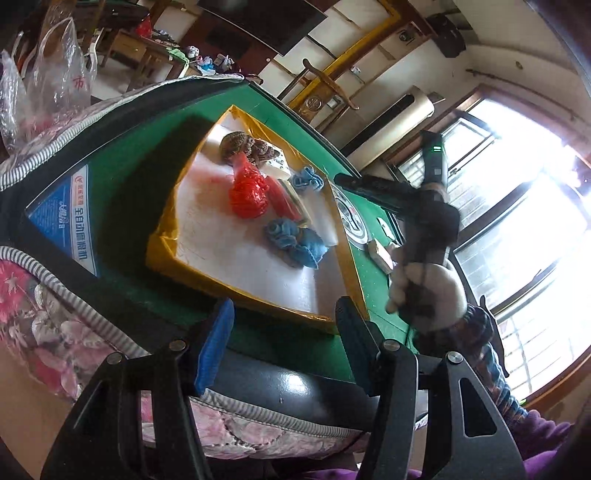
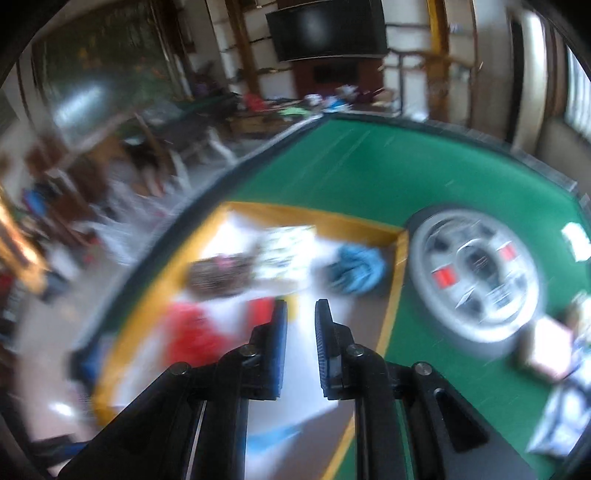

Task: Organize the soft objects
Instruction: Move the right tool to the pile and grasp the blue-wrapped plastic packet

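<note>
Left wrist view has the left gripper (image 1: 284, 314) hanging over the near edge of the green felt table (image 1: 122, 177), jaws spread with nothing between them. The soft stuff sits well beyond its tips, inside a shallow white tray with a yellow rim (image 1: 162, 243). Right wrist view is badly smeared, but the right gripper (image 2: 301, 310) hovers above the same tray, its narrow-set jaws as closed as they go and pinching nothing. The red bag lies just past its left finger, the blue cloth further ahead to the right.

As for the things themselves: a crinkly red plastic bag tied at the top (image 1: 248, 194) lies mid-tray. A bunched light-blue knitted cloth (image 1: 295, 240) sits just beside it, toward the near side. A smaller blue knitted bundle (image 1: 306, 179) rests against the tray's far rim, and a brown speckled fuzzy lump (image 1: 243, 146) sits at the far corner. All look loose and crumpled.

The table has a round grey and silver centre panel with red buttons (image 2: 476, 277) and a padded dark edge, with a floral quilt (image 1: 55, 321) draped below. A gloved hand (image 1: 424, 291) grips the right tool. Behind: dark wall-mounted screen (image 2: 327, 31), bright windows (image 1: 524, 206), cluttered wooden furniture.
</note>
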### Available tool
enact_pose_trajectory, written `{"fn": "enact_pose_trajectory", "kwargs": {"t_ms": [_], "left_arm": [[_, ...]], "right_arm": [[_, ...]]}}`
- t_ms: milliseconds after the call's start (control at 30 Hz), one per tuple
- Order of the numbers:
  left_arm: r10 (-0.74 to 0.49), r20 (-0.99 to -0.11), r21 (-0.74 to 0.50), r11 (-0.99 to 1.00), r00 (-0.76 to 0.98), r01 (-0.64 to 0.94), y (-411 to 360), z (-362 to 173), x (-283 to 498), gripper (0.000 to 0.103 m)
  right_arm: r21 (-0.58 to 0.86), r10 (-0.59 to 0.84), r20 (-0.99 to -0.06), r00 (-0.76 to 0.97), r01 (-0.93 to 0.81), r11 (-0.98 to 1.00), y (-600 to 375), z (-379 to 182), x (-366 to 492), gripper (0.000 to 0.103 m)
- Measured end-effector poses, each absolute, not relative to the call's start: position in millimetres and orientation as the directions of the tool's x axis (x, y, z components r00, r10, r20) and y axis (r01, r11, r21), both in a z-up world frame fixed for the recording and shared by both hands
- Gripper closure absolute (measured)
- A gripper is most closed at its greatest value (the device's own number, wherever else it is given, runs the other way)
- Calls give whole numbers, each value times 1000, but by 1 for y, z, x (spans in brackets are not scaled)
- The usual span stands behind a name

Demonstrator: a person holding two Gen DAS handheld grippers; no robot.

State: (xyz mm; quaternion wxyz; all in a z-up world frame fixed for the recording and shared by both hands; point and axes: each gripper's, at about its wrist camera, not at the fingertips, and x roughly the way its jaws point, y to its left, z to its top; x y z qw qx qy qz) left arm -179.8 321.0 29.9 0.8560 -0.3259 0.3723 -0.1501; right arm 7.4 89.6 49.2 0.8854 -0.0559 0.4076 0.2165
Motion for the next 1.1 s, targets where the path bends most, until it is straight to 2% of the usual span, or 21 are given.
{"fn": "enact_pose_trajectory", "kwargs": {"t_ms": [100,200,267,333,400,467,533,600,633,667,733,767,833,867,967,1100], "left_arm": [[-501,-538,-674,739,678,10,323,28,-179,43],[-501,-534,-670,742,681,20,322,31,-182,41],[-502,-527,-669,743,685,30,321,34,-181,38],[-507,-520,-665,745,687,47,316,38,-181,36],[-524,-506,-659,747,685,85,307,44,-178,33],[-536,-490,-646,753,688,126,295,54,-176,31],[-543,-456,-623,761,705,184,282,71,-175,25],[-530,-411,-580,780,742,236,267,91,-174,11],[-544,-387,-579,772,745,263,262,96,-173,8],[-592,-343,-598,736,730,316,254,101,-170,0],[-673,-306,-644,667,673,375,237,101,-160,0],[-710,-327,-650,648,624,397,222,98,-153,0],[-731,-391,-623,658,560,424,190,92,-148,0],[-729,-414,-605,667,545,434,177,90,-147,0],[-747,-457,-593,660,483,461,141,83,-144,0],[-741,-498,-591,670,450,448,115,79,-136,0]], "right_arm": [[-38,244,-758,605,-415,909,92,46,16,89],[2,282,-756,590,-430,903,90,52,12,84],[73,348,-747,566,-451,890,85,62,4,71],[138,409,-725,554,-465,875,73,74,-7,62],[165,435,-694,573,-462,872,53,86,-19,57],[158,419,-658,626,-429,889,20,101,-34,49],[119,360,-614,703,-368,922,-19,115,-49,43],[41,252,-561,788,-278,960,-59,128,-67,28],[-12,169,-522,836,-205,979,-87,135,-80,13],[-38,114,-497,860,-153,987,-108,137,-88,1],[-38,31,-503,864,-58,998,-162,137,-100,1],[-15,23,-548,836,-37,999,-184,132,-99,1],[93,60,-723,688,12,996,-241,104,-90,1],[134,74,-760,646,44,990,-262,92,-92,1],[135,15,-807,591,159,978,-314,58,-113,1],[190,34,-821,571,216,958,-348,31,-130,1]]}}
